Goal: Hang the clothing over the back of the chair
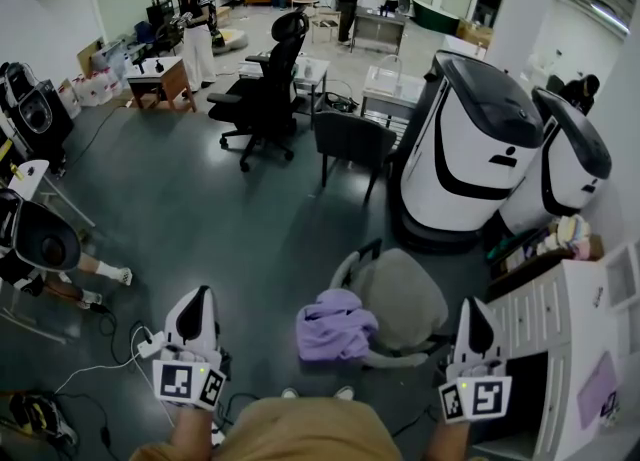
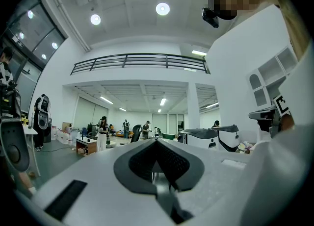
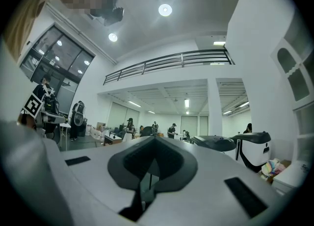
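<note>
A crumpled piece of lilac clothing (image 1: 335, 324), soft and deeply creased, lies bunched in a heap on the chair (image 1: 405, 294), at the seat's left edge as the head view shows it, and is not draped over the back. The chair has a rounded, padded seat in pale beige fabric and thin dark armrests, and it stands on a dark, glossy floor (image 1: 230, 239) that throws back dull reflections. The left gripper (image 1: 200, 296) is held out low at the left of the clothing and well apart from it; its smooth white shell tapers to a black point, its jaws are together and nothing is between them. The right gripper (image 1: 472, 306), of the same shape, is held out at the right of the chair with its jaws also pressed together and empty. Each gripper carries a cube with black-and-white square markers. Beside the right gripper stands a white cabinet (image 1: 545, 329) with flat drawer fronts. Beyond the chair are two large machines (image 1: 470, 139) with bulging, glossy white bodies and black tops. A black office chair (image 1: 265, 89) on castors stands farther off. Thin white cables (image 1: 105, 361) trail over the floor near the left gripper.
</note>
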### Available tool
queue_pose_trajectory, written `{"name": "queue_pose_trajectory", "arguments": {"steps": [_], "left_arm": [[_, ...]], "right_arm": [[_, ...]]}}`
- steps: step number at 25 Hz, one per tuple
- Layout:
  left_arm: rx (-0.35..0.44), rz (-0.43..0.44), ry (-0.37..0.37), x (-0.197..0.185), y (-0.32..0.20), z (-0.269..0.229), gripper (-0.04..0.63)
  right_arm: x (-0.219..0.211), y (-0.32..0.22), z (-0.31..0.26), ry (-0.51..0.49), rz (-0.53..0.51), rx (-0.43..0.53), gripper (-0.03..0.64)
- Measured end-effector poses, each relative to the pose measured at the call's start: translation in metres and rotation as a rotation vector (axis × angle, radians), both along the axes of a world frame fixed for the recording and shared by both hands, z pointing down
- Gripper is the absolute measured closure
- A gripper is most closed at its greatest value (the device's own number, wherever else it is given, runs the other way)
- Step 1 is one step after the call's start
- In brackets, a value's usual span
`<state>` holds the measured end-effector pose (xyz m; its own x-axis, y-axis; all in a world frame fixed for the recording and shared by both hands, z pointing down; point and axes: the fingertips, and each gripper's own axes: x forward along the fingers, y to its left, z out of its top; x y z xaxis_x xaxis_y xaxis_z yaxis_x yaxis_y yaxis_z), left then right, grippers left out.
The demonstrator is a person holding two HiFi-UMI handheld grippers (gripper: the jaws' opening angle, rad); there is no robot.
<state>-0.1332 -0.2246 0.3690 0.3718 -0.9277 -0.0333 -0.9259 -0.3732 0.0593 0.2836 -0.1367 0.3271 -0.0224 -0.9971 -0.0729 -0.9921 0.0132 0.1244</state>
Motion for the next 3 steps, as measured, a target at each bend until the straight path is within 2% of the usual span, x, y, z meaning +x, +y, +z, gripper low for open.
{"name": "queue_pose_trajectory", "arguments": {"steps": [3], "left_arm": [[-0.002,0.003,-0.001,0.0018,0.0009,0.0023,0.592]], "right_arm": [[0.0001,0.0,0.0012,-0.001,-0.001,0.002,0.614]]}}
